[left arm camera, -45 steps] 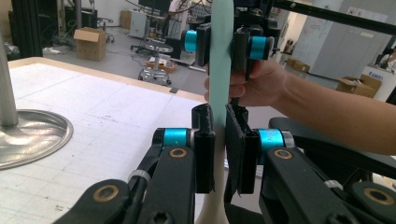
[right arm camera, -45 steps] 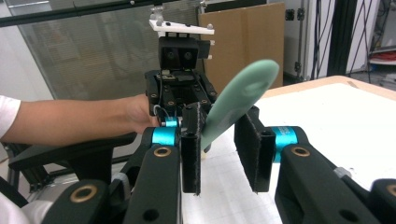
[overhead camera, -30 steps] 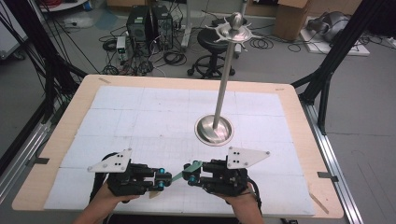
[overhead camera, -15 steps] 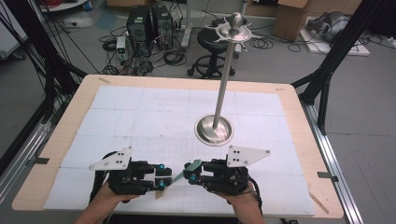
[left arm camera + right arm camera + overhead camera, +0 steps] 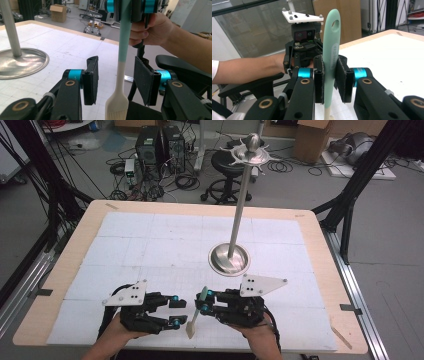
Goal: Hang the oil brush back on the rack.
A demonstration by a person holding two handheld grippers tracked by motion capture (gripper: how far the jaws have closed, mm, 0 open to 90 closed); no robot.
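Observation:
A pastry brush (image 5: 196,312) with a mint-green handle and a white bristle head hangs between the two grippers near the table's front edge. My right gripper (image 5: 205,301) is shut on the green handle (image 5: 331,37), its pads pressing both flat sides. My left gripper (image 5: 176,310) faces it from the left. Its jaws have just been opening and now stand apart on either side of the brush's white neck (image 5: 121,75). A gap shows between the neck and each of its pads (image 5: 91,80). In the left gripper view the right gripper (image 5: 127,6) holds the handle from above.
A steel stand with a round base (image 5: 229,258) and a tall pole topped by a spiked disc (image 5: 252,151) rises right of the table's middle, just beyond the right gripper. White gridded mats (image 5: 150,245) cover the wooden table. Chairs, boxes and cables lie on the floor beyond.
The left gripper's jaws have spread apart and let go of the brush. The brush stays in the right gripper, and its white head now points toward the table's front edge. Both hands kept their places.

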